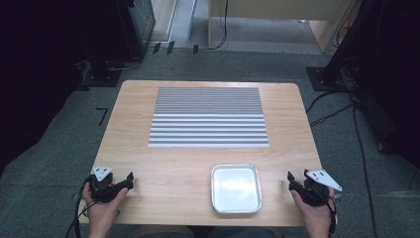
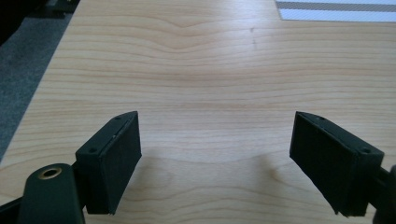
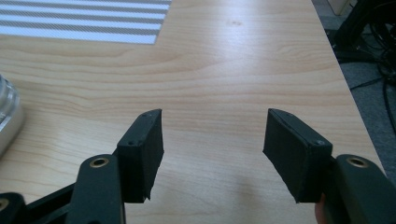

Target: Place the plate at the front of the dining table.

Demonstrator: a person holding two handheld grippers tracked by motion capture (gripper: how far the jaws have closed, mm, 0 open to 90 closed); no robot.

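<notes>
Shiny square aluminium tray [image 1: 236, 206] near right gripper [image 1: 293, 180]: likely light, thin, slippery; pinch raised rim. Left gripper [image 1: 130, 180] and right both spread apart, holding nothing.

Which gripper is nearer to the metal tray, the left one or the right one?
Right. The right gripper sits just beyond the metal tray's right side; the left gripper is farther away on its left.
</notes>
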